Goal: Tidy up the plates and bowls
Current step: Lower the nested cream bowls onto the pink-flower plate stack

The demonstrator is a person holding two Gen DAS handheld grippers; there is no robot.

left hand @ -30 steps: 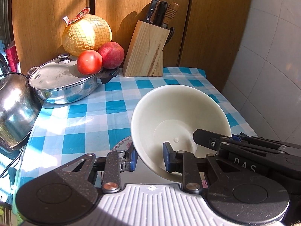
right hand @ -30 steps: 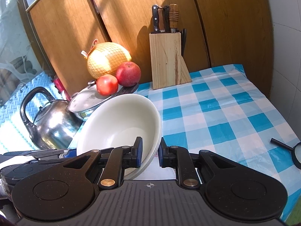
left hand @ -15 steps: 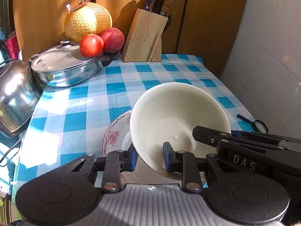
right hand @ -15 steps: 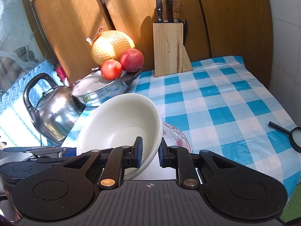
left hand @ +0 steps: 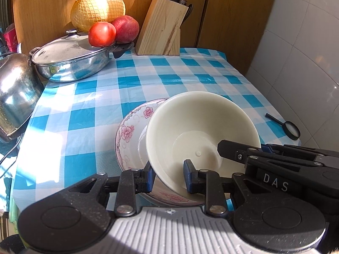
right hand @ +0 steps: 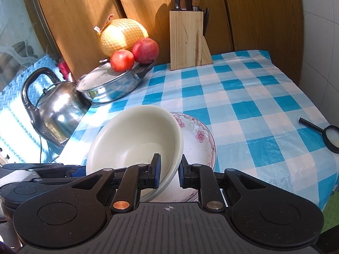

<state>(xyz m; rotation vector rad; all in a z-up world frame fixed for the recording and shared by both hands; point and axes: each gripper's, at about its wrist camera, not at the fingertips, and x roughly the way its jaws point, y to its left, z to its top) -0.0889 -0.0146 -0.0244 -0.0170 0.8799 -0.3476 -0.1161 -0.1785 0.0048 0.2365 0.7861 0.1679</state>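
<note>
Wooden cabinet doors behind table with blue-checked tablecloth. White tiled wall along its right edge. Strong sunlight, hard shadows.

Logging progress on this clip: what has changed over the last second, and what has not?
The cream bowl, gripped on opposite rims by the left gripper and right gripper, has come down over the floral bowl, which was barely in view a second ago. Both grips are unchanged; the pot, kettle and knife block stayed put.
</note>
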